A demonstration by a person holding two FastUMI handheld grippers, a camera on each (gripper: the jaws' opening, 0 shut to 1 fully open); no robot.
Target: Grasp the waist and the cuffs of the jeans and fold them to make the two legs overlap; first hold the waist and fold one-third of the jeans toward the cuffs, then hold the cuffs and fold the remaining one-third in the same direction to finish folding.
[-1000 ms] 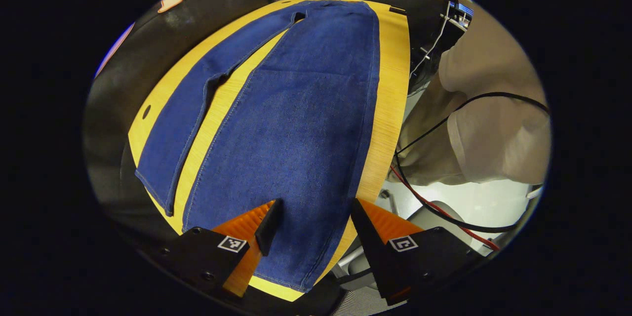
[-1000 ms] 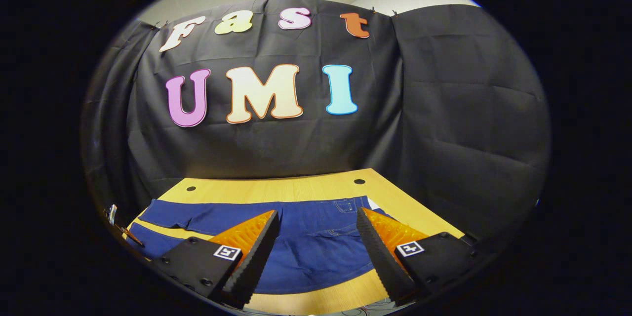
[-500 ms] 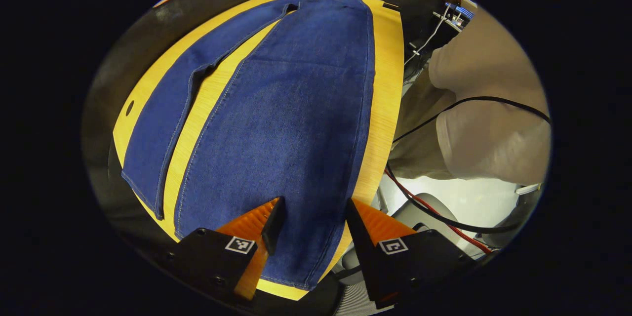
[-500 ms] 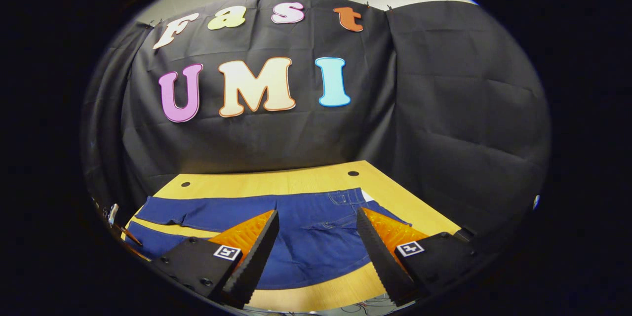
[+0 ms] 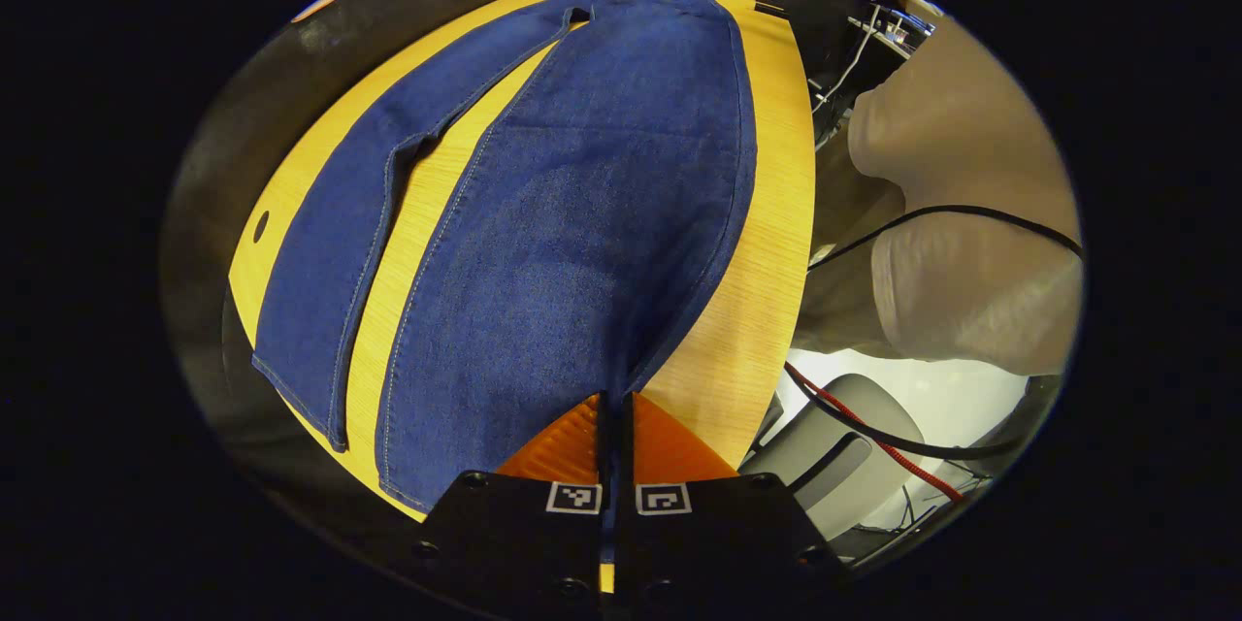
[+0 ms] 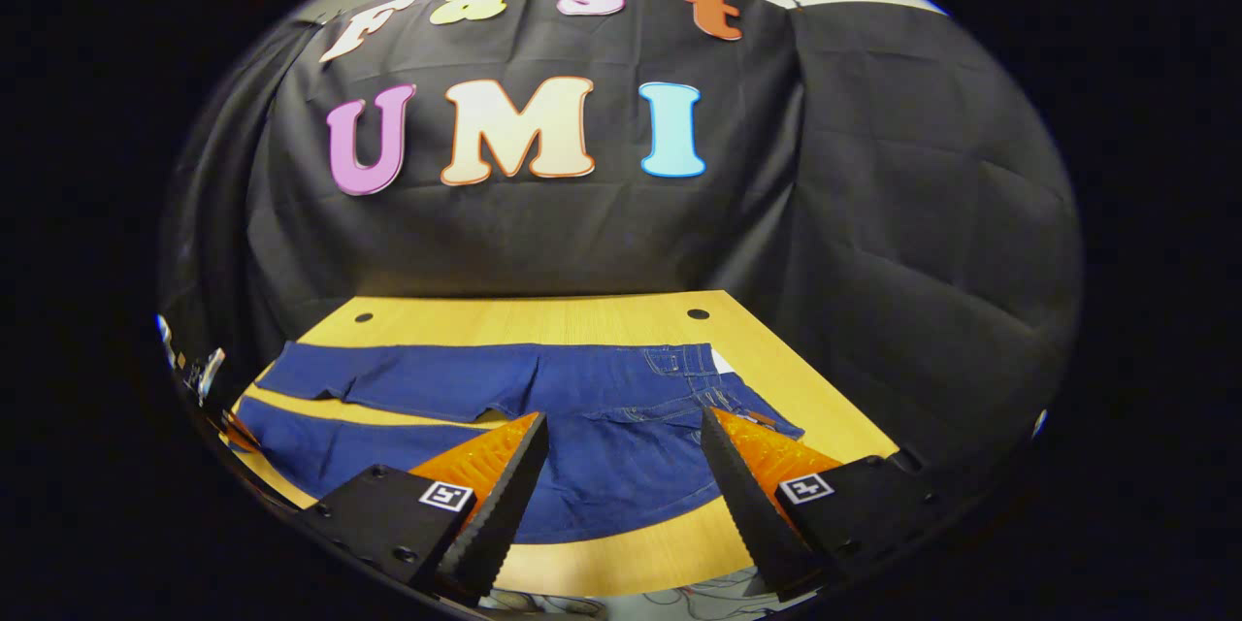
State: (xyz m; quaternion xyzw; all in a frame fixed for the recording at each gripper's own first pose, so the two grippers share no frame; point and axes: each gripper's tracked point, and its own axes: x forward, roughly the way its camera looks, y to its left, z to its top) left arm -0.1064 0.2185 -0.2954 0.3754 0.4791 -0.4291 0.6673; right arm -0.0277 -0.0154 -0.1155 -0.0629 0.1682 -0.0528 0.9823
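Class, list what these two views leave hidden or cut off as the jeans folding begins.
- Left gripper view: the cuff corner of the jeans is hidden between the shut left hand-held gripper fingers.
- Right gripper view: the cuffs are cut off at the left edge; the right hand-held gripper covers part of the seat.

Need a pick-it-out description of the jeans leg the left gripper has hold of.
Start at the yellow wooden table with blue jeans spread flat on it. Two legs run side by side, a strip of bare tabletop between them. The near leg has its cuff corner pinched in the left gripper; the far leg lies free.
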